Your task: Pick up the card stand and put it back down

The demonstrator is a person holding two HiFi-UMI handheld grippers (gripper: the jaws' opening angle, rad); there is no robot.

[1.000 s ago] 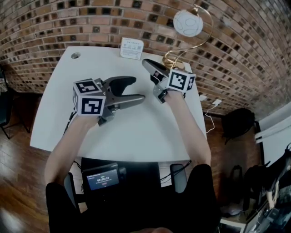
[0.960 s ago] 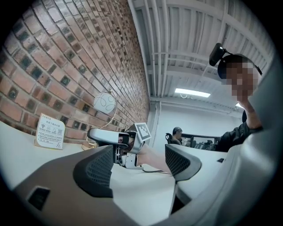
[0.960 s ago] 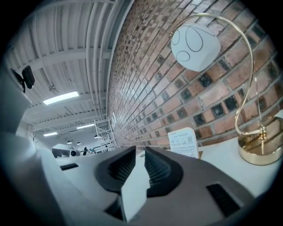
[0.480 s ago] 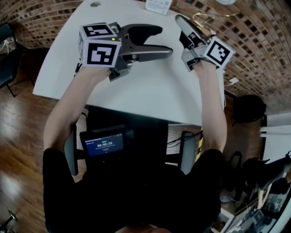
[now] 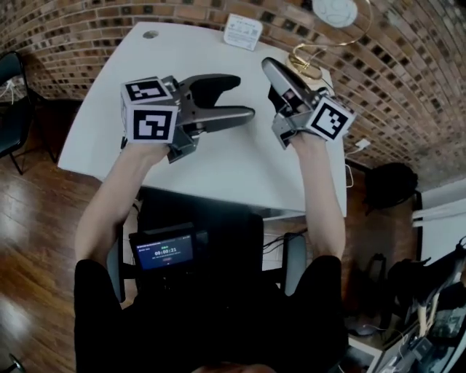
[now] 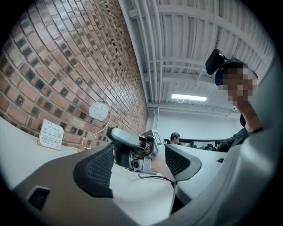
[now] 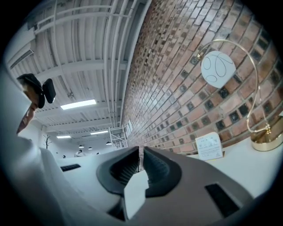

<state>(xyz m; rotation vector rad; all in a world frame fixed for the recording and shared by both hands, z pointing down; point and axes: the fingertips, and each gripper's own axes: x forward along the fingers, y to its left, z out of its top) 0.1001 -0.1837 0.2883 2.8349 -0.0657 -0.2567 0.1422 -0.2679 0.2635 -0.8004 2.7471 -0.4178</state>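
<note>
Table (image 5: 218, 171): a white top is seen from above, set against a brick wall (image 5: 87, 14) on its far side.
Card stand (image 5: 242, 31): it is stood upright at the far edge of the table, close to the wall and left of the lamp. It is touched by neither gripper and is well apart from both. It is also seen in the left gripper view (image 6: 51, 134) and the right gripper view (image 7: 209, 146).
Lamp (image 5: 309, 62): a gold base and a curved gold stem are placed at the far right corner, with a white round disc hung from the stem.
Left gripper (image 5: 244, 96): it is held above the left middle of the table and pointed to the right. Its jaws are spread wide apart and nothing is gripped between them. Through the gap, the right gripper is seen beyond.
Right gripper (image 5: 271, 67): it is held above the right side of the table and pointed toward the far edge. Its jaws are drawn almost together, with only a thin slit left, and nothing is held in it.
Screen (image 5: 164, 255): a small lit display is seen below the near edge of the table.
</note>
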